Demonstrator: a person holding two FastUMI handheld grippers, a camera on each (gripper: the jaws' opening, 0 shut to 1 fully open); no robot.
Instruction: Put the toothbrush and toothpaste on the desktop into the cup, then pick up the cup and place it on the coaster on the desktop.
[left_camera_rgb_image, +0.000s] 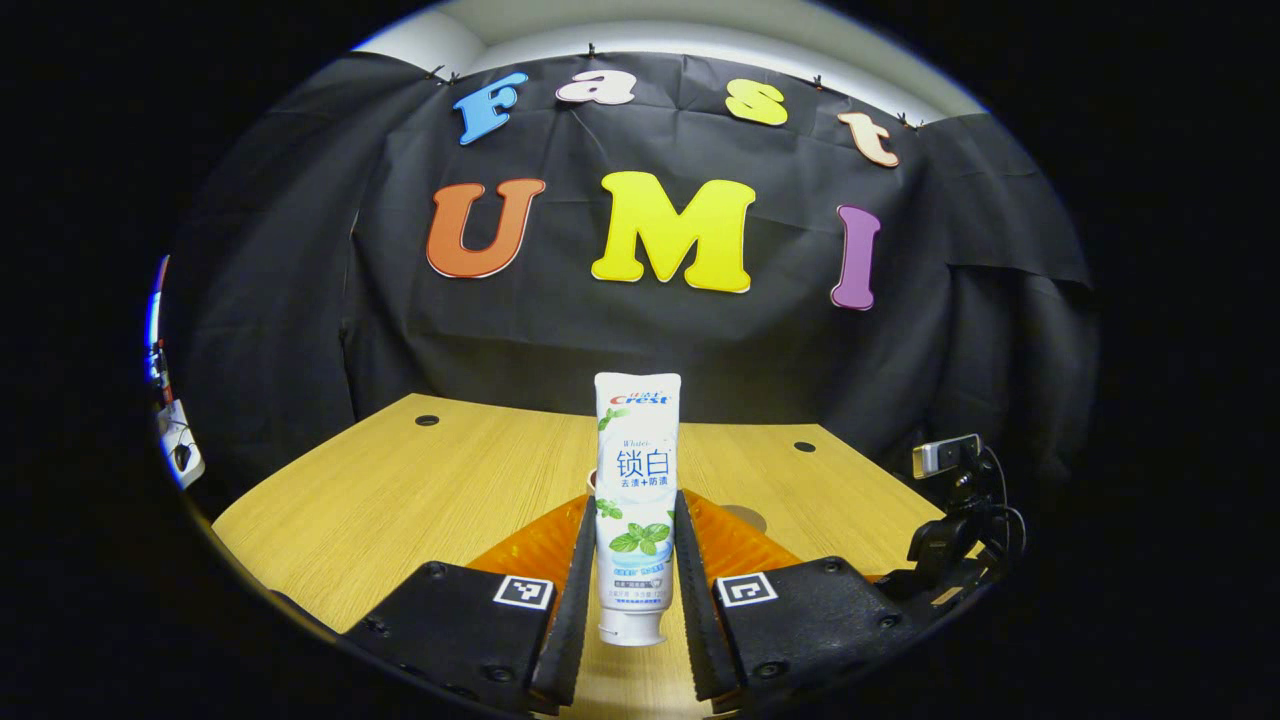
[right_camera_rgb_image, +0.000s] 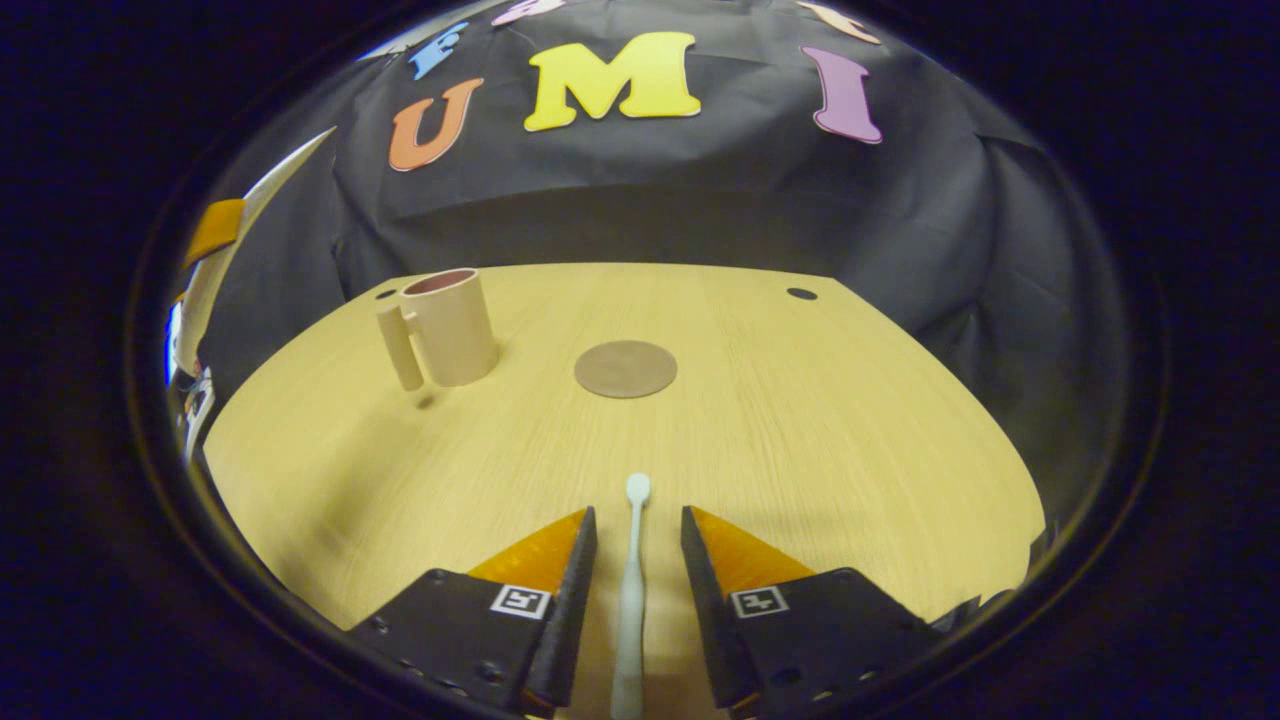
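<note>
While the toothpaste (left_camera_rgb_image: 637, 500) stands upright, cap down, between the left gripper (left_camera_rgb_image: 636, 560) jaws, both fingers press its sides, holding it above the desk (left_camera_rgb_image: 400, 480). The toothbrush (right_camera_rgb_image: 633, 570) lies on the desk between the right gripper (right_camera_rgb_image: 634, 560) jaws, which stand open, clear of it. Ahead sit the coaster (right_camera_rgb_image: 626, 368) and, left, the cup (right_camera_rgb_image: 450, 328).

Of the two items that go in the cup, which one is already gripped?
The toothpaste, clamped upright between the left gripper's fingers. The toothbrush lies between the right gripper's open fingers, untouched.
</note>
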